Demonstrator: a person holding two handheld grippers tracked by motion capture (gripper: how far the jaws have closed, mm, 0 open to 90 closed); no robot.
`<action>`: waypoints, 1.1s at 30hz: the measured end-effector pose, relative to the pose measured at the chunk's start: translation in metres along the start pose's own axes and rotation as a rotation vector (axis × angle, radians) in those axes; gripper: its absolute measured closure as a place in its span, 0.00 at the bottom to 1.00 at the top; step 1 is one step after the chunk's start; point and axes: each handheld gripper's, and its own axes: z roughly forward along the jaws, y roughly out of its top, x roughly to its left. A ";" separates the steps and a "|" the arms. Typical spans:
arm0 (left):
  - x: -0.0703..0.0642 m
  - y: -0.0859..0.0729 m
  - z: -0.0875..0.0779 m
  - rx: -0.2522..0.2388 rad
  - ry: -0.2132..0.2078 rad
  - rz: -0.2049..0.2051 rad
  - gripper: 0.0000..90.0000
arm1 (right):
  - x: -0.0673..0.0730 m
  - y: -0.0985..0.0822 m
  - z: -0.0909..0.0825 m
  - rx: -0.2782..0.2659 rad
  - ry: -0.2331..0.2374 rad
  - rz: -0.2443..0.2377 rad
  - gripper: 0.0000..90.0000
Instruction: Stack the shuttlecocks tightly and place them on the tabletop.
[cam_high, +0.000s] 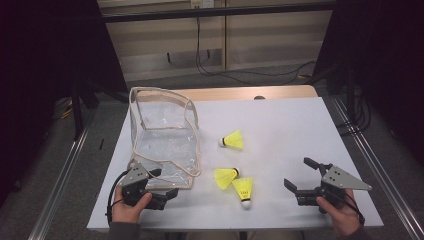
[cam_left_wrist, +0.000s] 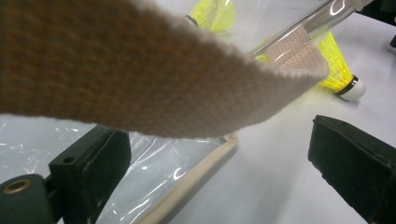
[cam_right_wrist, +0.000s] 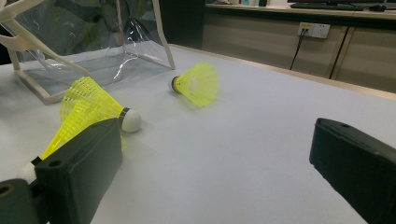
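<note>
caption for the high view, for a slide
Two open hand-held grippers, left and right, flank three yellow shuttlecocks beside a clear bag.

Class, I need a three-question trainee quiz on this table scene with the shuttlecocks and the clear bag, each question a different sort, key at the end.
1. How many yellow shuttlecocks lie on the table?
2. True or false: one shuttlecock is already inside the clear bag.
3. Which gripper is at the bag's near edge? A) left gripper B) right gripper

Key
1. Three: a far one, a middle one, a near one.
2. False; all three lie on the table right of the bag.
3. A. Its fingers are spread beside the bag's beige strap; the right gripper's fingers are open too, right of the shuttlecocks.
</note>
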 end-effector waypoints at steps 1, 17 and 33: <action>0.000 0.000 0.000 -0.001 0.000 0.001 0.07 | 0.000 0.000 0.000 0.000 -0.002 0.000 0.02; 0.003 -0.001 0.002 -0.012 -0.008 0.004 0.07 | -0.001 -0.001 0.000 0.010 -0.004 -0.001 0.02; 0.004 -0.003 0.001 -0.017 -0.003 0.003 0.07 | -0.001 0.006 0.008 0.011 0.014 -0.003 0.02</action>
